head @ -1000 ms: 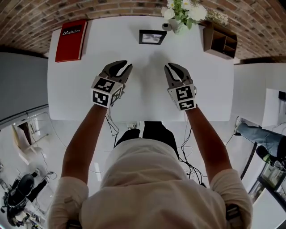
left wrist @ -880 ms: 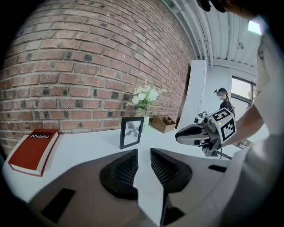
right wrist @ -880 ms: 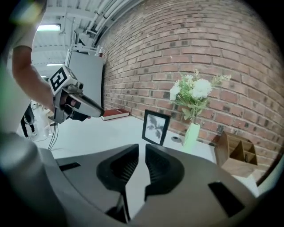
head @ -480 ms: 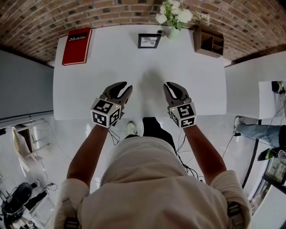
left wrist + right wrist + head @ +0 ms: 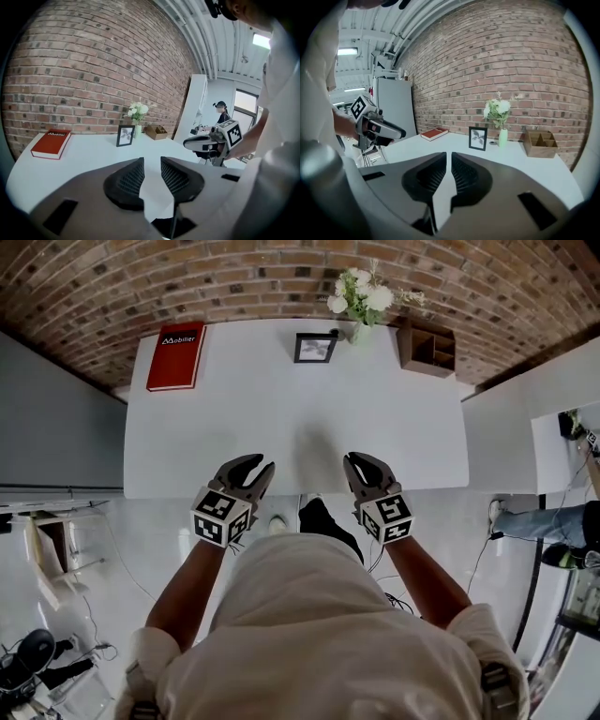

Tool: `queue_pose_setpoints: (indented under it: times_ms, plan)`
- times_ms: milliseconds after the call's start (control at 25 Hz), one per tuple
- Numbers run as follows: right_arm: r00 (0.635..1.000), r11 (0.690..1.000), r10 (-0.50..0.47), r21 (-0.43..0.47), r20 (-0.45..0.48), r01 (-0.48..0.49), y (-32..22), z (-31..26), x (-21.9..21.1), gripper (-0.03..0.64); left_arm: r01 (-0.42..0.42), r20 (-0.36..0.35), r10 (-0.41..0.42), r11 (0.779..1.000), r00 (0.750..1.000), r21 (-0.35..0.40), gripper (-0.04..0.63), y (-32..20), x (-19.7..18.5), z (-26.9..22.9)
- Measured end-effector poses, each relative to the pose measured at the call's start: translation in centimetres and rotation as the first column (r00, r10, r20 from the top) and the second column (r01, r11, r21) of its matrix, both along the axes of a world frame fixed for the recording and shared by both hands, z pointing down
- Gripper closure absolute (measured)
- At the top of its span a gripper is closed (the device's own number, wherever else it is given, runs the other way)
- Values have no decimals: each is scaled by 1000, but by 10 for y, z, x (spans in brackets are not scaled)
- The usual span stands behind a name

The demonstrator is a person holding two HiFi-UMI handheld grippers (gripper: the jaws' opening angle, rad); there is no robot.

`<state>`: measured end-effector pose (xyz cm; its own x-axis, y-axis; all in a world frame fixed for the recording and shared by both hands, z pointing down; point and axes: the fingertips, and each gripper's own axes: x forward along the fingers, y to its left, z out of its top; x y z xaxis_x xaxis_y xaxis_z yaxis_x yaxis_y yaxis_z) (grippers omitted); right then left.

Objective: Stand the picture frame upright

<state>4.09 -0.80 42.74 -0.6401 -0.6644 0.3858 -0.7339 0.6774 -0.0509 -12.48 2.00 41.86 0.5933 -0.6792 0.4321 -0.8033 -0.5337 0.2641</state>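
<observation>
picture frame sits at the far edge of the white table, close to the brick wall, just left of the vase of flowers. in both gripper views it is on its base, long side vertical, glass facing the near edge. so the frame looks already upright, and i judge the task done or nearly so.

left gripper hovers at the near table edge. its jaws are opening, with only bare table showing between them. right gripper hovers beside it at the same edge, pads a narrow slit apart, holding nothing.

key relation: the frame lies straight ahead of both grippers, across the full depth of the table and well apart from them. it is roughly on the line between them, a bit toward the right one, so the right arm looks slightly nearer. any further touch would mean a long forward reach, and the vase is the thing to avoid.

red book is at the far left corner and the wooden organizer at far right, both clear of the frame.
</observation>
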Motion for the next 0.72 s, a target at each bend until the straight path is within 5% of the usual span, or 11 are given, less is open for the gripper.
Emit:
queue_pose_setpoints:
  times_ms: [720]
  plan:
    - [1000, 1000, 5, 27, 18, -5, 60, -29, -1, 581, -35, -35, 36, 999, 999, 19, 553, 56, -5, -22]
